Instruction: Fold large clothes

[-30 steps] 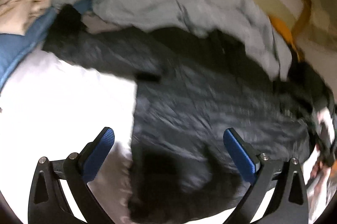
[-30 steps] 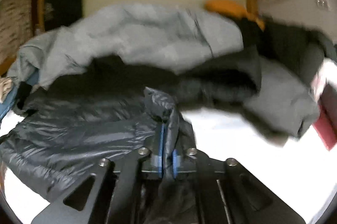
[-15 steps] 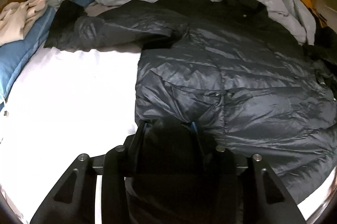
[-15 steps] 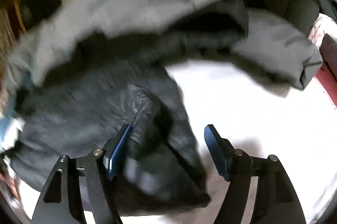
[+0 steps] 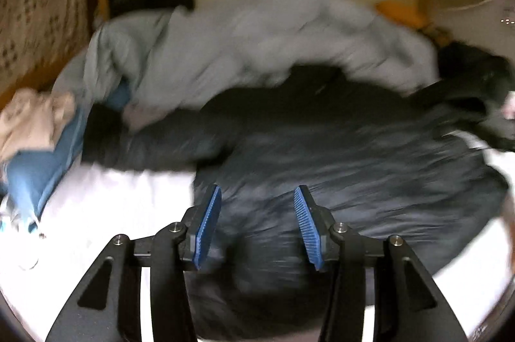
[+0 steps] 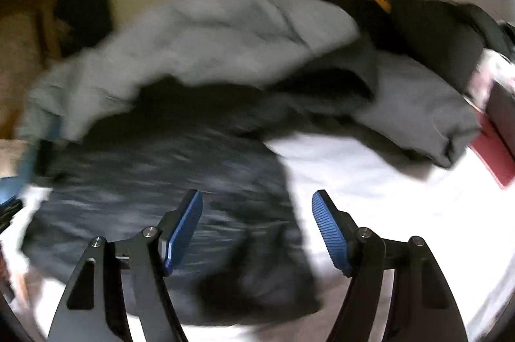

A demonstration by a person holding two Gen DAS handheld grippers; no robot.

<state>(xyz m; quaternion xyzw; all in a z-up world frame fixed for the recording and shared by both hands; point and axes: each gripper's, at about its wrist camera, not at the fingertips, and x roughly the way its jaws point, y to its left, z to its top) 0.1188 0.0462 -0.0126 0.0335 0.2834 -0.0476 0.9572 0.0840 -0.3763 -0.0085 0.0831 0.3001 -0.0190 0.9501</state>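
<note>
Black puffer jacket (image 5: 354, 168) on bed (image 5: 122, 207): L tool (image 5: 257, 223) & R tool (image 6: 257, 229) both hanging released above hem, btwn folds; next needing fresh hem/sleeve grip

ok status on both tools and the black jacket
Left tool open, right tool open, nothing gripped. Black jacket spread on white sheet. Grey coat bunched against its top edge.
</note>
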